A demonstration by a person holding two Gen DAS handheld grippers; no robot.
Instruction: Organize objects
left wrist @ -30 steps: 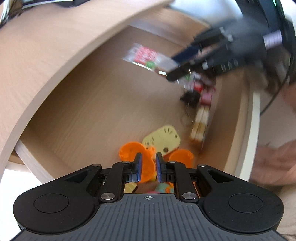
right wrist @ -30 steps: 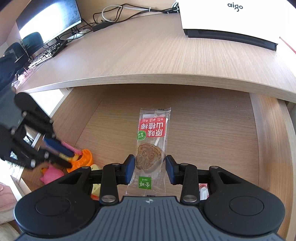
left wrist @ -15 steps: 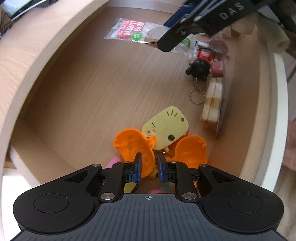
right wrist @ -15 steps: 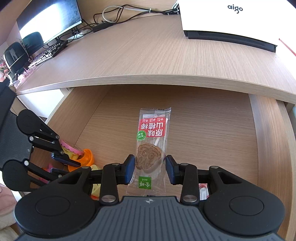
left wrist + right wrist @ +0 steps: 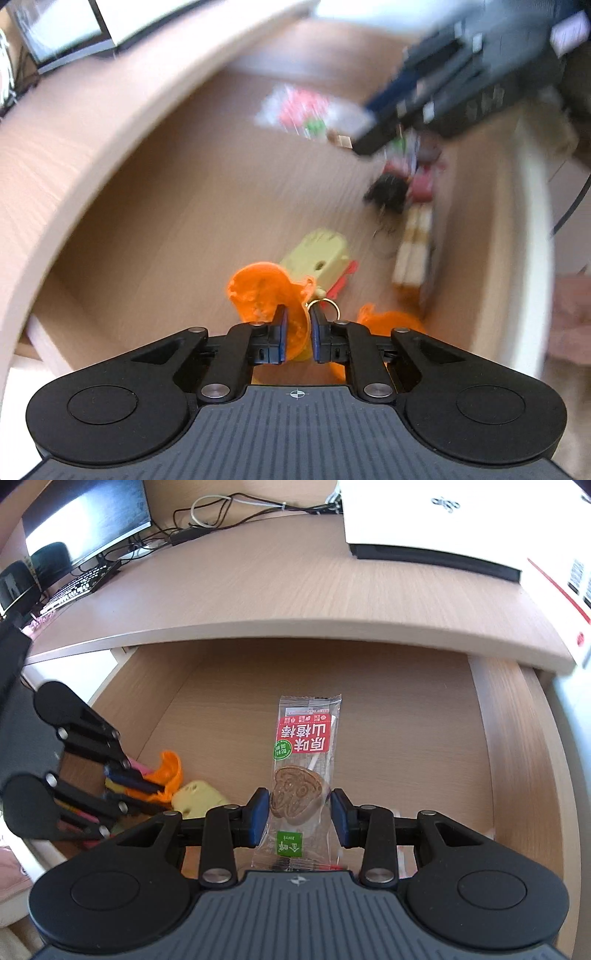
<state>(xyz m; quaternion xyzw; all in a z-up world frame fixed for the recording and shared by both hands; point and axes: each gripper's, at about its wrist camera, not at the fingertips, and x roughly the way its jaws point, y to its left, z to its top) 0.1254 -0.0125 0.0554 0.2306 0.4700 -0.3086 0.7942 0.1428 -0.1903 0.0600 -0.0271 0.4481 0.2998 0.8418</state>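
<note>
The left gripper (image 5: pixel 296 334) is pinching an orange shell (image 5: pixel 264 291) between nearly closed fingers, its lower edge hidden. The right gripper (image 5: pixel 299 818) is hovering with fingers apart around a wrapped lollipop (image 5: pixel 301 775) lying in the drawer (image 5: pixel 406 720); motion blur is smearing the left view.

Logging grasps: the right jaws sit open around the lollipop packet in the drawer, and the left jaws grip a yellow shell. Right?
Not quite: the shell in the left jaws is orange, as the left wrist view shows. The right jaws do sit open around the lollipop packet.
</note>
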